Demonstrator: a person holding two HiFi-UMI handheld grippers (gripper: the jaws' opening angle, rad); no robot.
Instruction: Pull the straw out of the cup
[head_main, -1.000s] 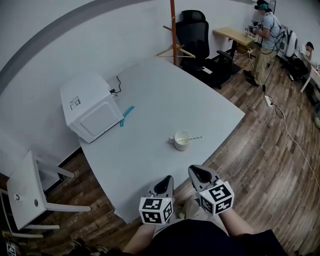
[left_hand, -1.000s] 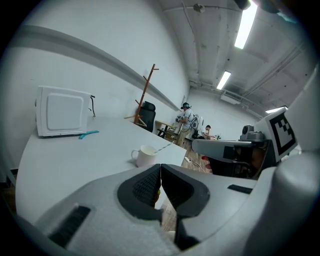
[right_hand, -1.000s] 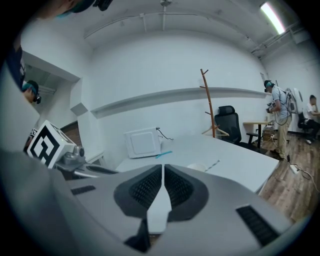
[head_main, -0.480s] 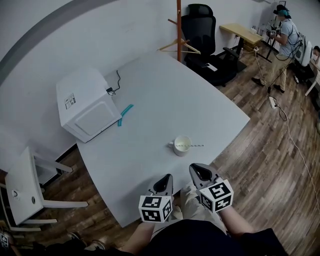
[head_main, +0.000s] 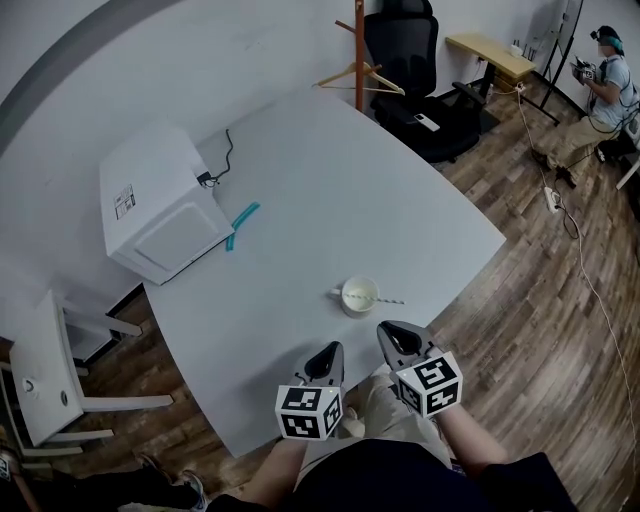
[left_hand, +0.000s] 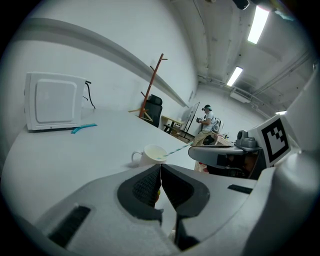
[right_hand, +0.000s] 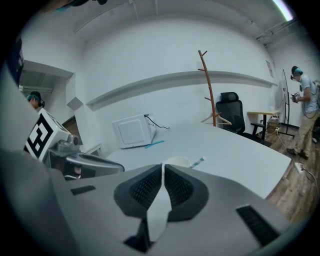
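Cup: the white cup (head_main: 359, 296) stands just right of centre in the head view, near the lower edge of the table (head_main: 300, 200).
Straw: the straw (head_main: 388, 300) is in the cup, leaning out to the right.
Left claw: the left gripper (head_main: 326, 352), at bottom centre, is pinched together on nothing.
Right claw: the right gripper (head_main: 392, 333), beside it, is narrowed to a slit and empty.
Change: the cup lies nearer both grippers than a second ago. The approach seems under way, with the straw not yet gripped.

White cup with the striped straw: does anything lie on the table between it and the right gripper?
No. In the head view, only bare pale table separates the right gripper from the white cup holding the striped straw.
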